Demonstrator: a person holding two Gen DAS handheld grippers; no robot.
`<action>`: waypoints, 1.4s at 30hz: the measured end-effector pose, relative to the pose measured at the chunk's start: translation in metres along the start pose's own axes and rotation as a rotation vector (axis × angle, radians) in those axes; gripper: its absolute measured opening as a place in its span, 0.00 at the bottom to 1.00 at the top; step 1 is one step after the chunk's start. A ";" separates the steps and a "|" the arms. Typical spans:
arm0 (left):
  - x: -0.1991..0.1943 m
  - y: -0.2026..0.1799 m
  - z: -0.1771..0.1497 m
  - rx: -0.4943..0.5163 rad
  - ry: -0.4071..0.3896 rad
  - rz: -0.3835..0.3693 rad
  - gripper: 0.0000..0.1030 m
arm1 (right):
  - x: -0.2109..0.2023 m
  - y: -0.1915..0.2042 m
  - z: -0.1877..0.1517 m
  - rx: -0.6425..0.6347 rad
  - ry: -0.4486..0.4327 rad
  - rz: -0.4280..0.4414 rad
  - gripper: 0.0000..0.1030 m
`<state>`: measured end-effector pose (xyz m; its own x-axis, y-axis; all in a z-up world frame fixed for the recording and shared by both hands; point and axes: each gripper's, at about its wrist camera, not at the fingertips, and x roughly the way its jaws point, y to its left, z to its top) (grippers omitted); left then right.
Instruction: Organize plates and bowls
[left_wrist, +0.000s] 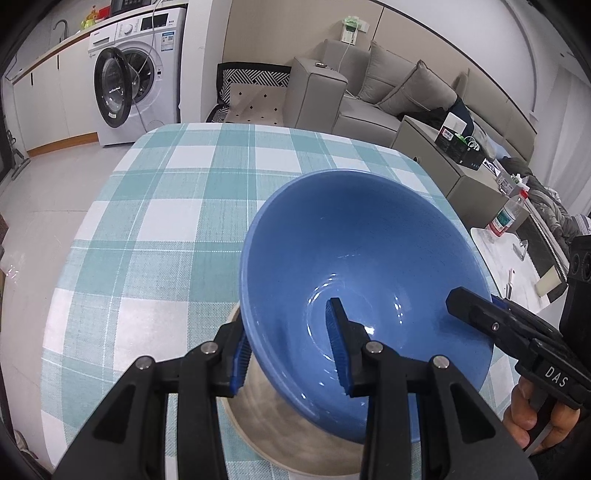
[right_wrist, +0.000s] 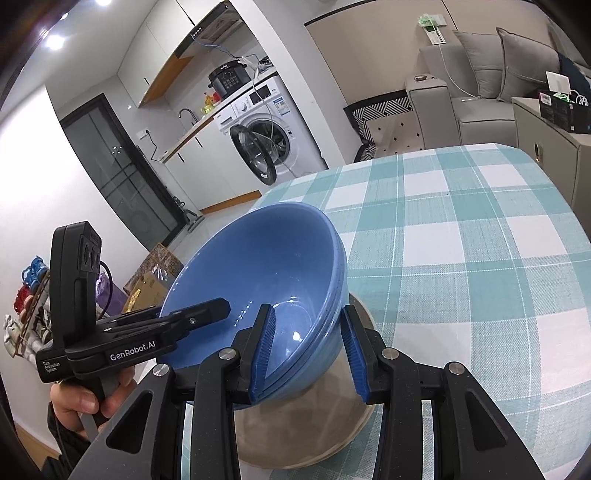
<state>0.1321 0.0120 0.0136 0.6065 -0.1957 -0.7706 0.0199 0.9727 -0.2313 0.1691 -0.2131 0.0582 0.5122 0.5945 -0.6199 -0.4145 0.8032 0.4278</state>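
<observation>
A stack of nested blue bowls (left_wrist: 354, 258) (right_wrist: 266, 258) hangs tilted over a beige plate (left_wrist: 258, 417) (right_wrist: 306, 424) on the checked tablecloth. My left gripper (left_wrist: 288, 354) is shut on the stack's near wall, one pad inside and one outside. It also shows in the right wrist view, where the left gripper (right_wrist: 199, 317) reaches over the rim. My right gripper (right_wrist: 308, 350) is shut on the opposite wall in the same way. In the left wrist view the right gripper (left_wrist: 476, 310) bites the right rim. Whether the stack's base touches the plate is hidden.
The table (left_wrist: 177, 206) (right_wrist: 461, 240) has a teal and white check cloth. Beyond it are a washing machine (left_wrist: 136, 81) with its door open, a grey sofa (left_wrist: 388, 85), and a side table with a bottle (left_wrist: 506, 218). A hand (right_wrist: 85, 402) holds the left gripper's handle.
</observation>
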 end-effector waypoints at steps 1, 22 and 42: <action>0.000 0.001 0.000 -0.001 -0.003 -0.004 0.35 | 0.000 0.000 0.000 0.002 -0.005 0.001 0.37; -0.029 0.016 0.001 0.013 -0.082 -0.044 0.57 | 0.000 0.016 0.005 -0.124 0.040 -0.106 0.73; -0.109 0.031 -0.006 0.056 -0.260 0.001 1.00 | -0.075 0.111 0.016 -0.363 -0.073 -0.088 0.99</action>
<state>0.0614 0.0630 0.0870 0.7902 -0.1630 -0.5908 0.0585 0.9797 -0.1920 0.0965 -0.1682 0.1624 0.6041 0.5359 -0.5898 -0.5999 0.7930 0.1061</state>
